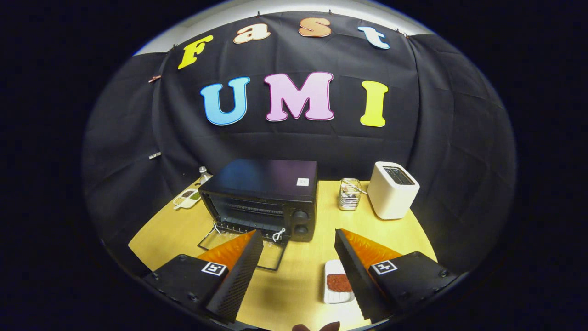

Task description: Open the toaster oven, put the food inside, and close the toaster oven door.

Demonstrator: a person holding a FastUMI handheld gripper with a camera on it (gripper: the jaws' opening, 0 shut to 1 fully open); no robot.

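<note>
One toaster oven stands on the wooden table just beyond the fingertips, its glass door dropped flat toward the left finger. The gripper is spread wide, holding nothing. A white dish of reddish food, perhaps a meat patty, lies between the fingers against the right one. A small white sticker on the oven's top is too small to read. Beyond sit a white toaster, a wire holder and a condiment tray.
</note>
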